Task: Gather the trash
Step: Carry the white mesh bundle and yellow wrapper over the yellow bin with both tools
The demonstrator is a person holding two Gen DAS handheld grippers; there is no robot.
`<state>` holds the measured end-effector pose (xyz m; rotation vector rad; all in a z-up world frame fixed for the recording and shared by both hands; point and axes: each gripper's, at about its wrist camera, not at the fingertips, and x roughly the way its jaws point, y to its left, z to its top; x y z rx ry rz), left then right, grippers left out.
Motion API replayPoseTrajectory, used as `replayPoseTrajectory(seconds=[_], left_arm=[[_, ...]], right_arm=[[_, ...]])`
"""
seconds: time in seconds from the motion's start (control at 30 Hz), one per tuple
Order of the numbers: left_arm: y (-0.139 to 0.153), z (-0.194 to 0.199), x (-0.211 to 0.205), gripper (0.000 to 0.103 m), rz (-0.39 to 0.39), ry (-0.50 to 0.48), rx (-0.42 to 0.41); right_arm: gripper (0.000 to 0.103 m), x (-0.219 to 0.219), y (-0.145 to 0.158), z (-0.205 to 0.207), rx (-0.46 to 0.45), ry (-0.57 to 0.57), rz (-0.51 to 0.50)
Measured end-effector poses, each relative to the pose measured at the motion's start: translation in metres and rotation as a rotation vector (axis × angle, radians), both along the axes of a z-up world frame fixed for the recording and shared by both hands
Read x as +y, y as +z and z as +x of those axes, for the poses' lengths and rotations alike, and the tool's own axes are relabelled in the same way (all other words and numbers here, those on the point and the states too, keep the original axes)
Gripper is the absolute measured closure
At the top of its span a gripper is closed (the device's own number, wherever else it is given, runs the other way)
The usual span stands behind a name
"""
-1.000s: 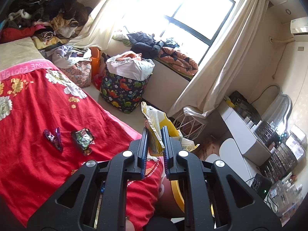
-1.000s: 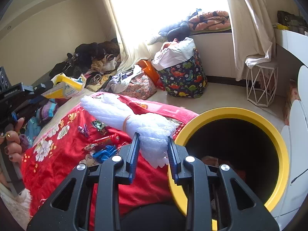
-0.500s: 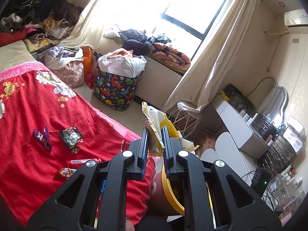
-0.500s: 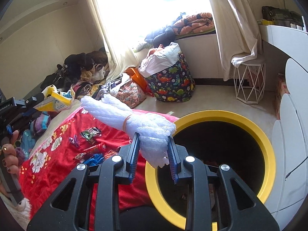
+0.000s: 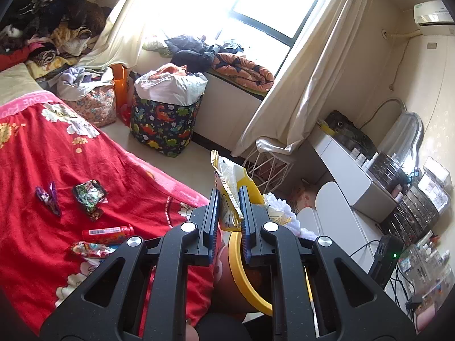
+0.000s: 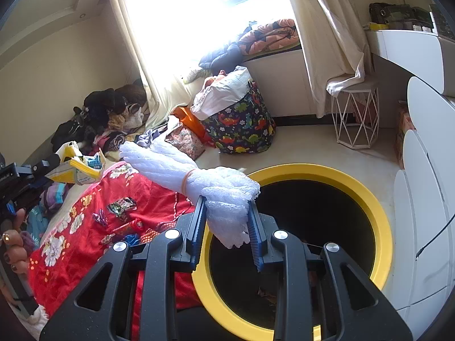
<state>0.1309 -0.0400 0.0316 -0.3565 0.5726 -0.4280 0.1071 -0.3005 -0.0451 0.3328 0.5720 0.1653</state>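
Observation:
My left gripper [image 5: 229, 196] is shut on a crumpled yellow and white snack bag [image 5: 229, 182], held above the near rim of the yellow-rimmed bin [image 5: 237, 258]. My right gripper [image 6: 226, 209] is shut on a roll of white bubble wrap [image 6: 199, 179] tied with a rubber band, over the left rim of the same bin [image 6: 378, 227]. The bin's dark inside holds some scraps. Several wrappers [image 5: 89, 194] and a small red bottle [image 5: 109, 231] lie on the red floral bedspread [image 5: 42, 170]. The left gripper with its bag [image 6: 76, 167] shows at the left of the right wrist view.
A dinosaur-print laundry bag [image 5: 165, 119] and a floral bag [image 5: 93, 105] stand on the floor by the window. A white wire stool [image 6: 355, 119] and white desk [image 5: 347, 164] stand to the right. Clothes are piled at the bed's head. A person's hand [image 6: 14, 244] shows at left.
Both grippers have moved toward the bin with their loads; the bin's opening now fills more of the right wrist view and its rim shows further under the left gripper.

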Motion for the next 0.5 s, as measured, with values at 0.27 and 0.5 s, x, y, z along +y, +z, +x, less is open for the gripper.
replayPoseTrajectory(seconds=[0.27,0.5], left_arm=[[-0.005,-0.001,-0.017,0.094,0.02,-0.031,0.007],[-0.009,-0.001,-0.033,0.094,0.038,-0.061,0.014]], right_arm=[[0.076,-0.012,-0.003,-0.001,0.002,-0.031,0.007],[0.076,-0.023,-0.006,-0.003,0.007,-0.062,0.018]])
